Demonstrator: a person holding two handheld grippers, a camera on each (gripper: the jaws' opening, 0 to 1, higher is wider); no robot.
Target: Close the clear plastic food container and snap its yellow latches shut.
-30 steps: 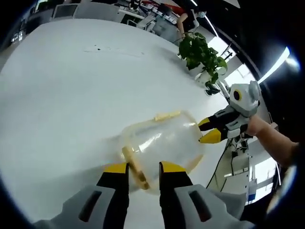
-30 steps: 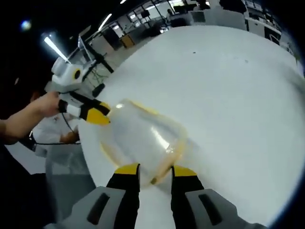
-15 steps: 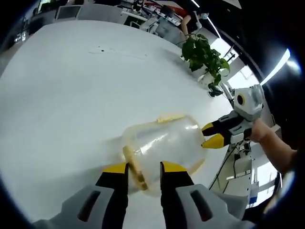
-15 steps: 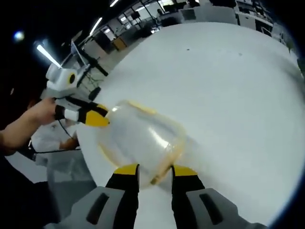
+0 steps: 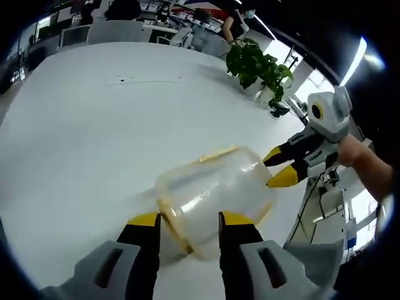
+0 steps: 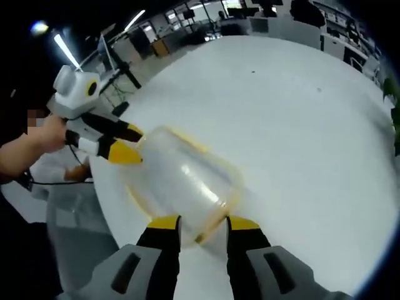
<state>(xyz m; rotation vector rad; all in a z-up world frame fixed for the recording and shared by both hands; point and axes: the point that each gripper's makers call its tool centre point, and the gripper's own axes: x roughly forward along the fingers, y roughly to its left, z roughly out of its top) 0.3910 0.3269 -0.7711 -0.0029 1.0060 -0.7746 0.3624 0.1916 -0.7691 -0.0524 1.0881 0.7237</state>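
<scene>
The clear plastic container (image 5: pixel 215 197) with a yellow rim lies tilted on its side over the white table (image 5: pixel 94 137). My left gripper (image 5: pixel 189 220) has its yellow-tipped jaws against the near end, with the yellow rim between them. My right gripper (image 5: pixel 279 167) comes in from the right, held by a hand, its jaws pinching the far end. In the right gripper view the same container (image 6: pixel 181 181) sits between my right gripper's (image 6: pixel 202 223) jaws, and my left gripper (image 6: pixel 128 142) presses its far end from the left.
A potted green plant (image 5: pixel 257 62) stands at the table's far right corner. Office desks and chairs (image 5: pixel 125 25) lie beyond the table. The table edge (image 6: pixel 103 194) runs close to the container, with floor below it.
My left gripper's jaws stand slightly wider apart than before. Both views have shifted a little; the container stays between the two grippers.
</scene>
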